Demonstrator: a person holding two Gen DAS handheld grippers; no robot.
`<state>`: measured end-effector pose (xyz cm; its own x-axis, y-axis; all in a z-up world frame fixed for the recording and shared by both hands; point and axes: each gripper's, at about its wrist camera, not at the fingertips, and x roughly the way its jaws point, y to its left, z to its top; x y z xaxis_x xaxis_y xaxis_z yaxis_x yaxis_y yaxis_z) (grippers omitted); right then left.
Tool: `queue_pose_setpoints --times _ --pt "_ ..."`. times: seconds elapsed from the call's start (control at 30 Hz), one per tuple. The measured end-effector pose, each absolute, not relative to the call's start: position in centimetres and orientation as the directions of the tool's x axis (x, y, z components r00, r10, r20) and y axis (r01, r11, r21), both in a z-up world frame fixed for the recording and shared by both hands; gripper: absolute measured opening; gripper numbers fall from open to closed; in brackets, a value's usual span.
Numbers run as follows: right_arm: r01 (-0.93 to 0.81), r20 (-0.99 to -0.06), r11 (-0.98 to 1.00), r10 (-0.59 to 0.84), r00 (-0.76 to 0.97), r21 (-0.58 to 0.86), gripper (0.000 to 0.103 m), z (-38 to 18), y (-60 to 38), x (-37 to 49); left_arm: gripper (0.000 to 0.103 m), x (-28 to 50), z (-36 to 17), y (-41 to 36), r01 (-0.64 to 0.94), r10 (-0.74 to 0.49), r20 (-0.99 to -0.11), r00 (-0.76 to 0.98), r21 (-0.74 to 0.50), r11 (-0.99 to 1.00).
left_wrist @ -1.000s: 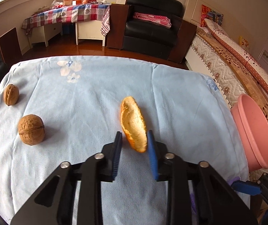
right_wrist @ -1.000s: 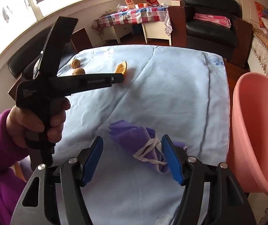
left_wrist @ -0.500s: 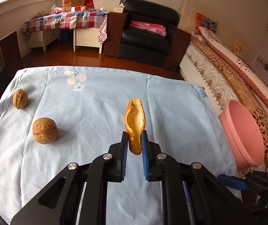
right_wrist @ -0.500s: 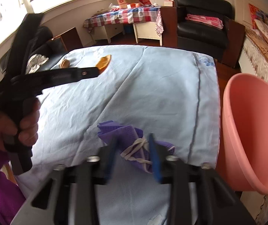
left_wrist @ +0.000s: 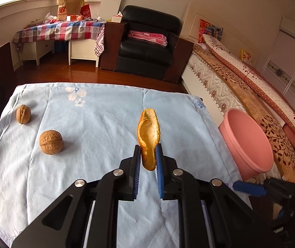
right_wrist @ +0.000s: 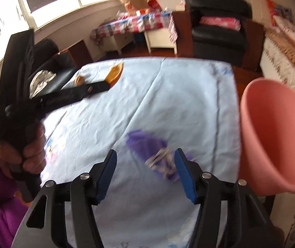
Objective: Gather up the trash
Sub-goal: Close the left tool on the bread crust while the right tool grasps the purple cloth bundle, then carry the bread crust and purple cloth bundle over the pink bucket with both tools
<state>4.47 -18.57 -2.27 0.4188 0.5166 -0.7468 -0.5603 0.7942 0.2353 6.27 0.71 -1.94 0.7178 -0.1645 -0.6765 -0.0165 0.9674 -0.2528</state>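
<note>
Blue cloth (left_wrist: 98,128) below, my left gripper (left_wrist: 148,155) pinches only the peel's (left_wrist: 148,132) near tip, so it may slip before the far-right basin (left_wrist: 248,142), while my right gripper (right_wrist: 145,161), jaws just reopened, straddles the purple wad (right_wrist: 147,144) ungripped.

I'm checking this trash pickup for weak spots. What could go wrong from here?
1. The left claw pinches only the lower end of the curled orange peel; it may slip out before reaching the pink plastic basin.
2. The right claw, whose jaws have just been opening, stands open around the crumpled purple wrapper, so that piece could stay on the light blue tablecloth.
</note>
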Motion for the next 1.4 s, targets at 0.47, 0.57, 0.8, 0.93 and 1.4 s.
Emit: queue_pose_setpoints --times 0.47,0.57,0.8,0.93,1.4 --pt "-0.587 -0.853 0.808 0.274 0.444 -0.046 0.049 -5.7 -14.9 6.1 0.013 4.3 -1.0 1.9 0.047 -0.246 -0.643 0.725 -0.310 0.950" --pt "-0.551 -0.857 0.834 0.265 0.443 -0.027 0.029 -5.9 -14.7 6.1 0.013 3.9 -0.5 2.3 0.062 -0.262 -0.627 0.733 -0.323 0.944" --pt "-0.478 -0.823 0.873 0.339 0.456 0.094 0.020 -3.4 -15.3 3.4 0.013 2.6 0.5 3.2 0.105 -0.302 -0.600 0.741 -0.341 0.934" --pt "-0.438 -0.790 0.891 0.353 0.502 0.120 0.020 -1.1 -15.9 0.9 0.013 2.1 1.2 2.8 0.140 -0.327 -0.589 0.739 -0.341 0.930" --pt "-0.225 -0.688 0.967 0.245 0.683 0.121 0.020 4.3 -21.4 -2.8 0.013 1.5 2.7 -3.0 0.251 -0.379 -0.571 0.728 -0.292 0.923"
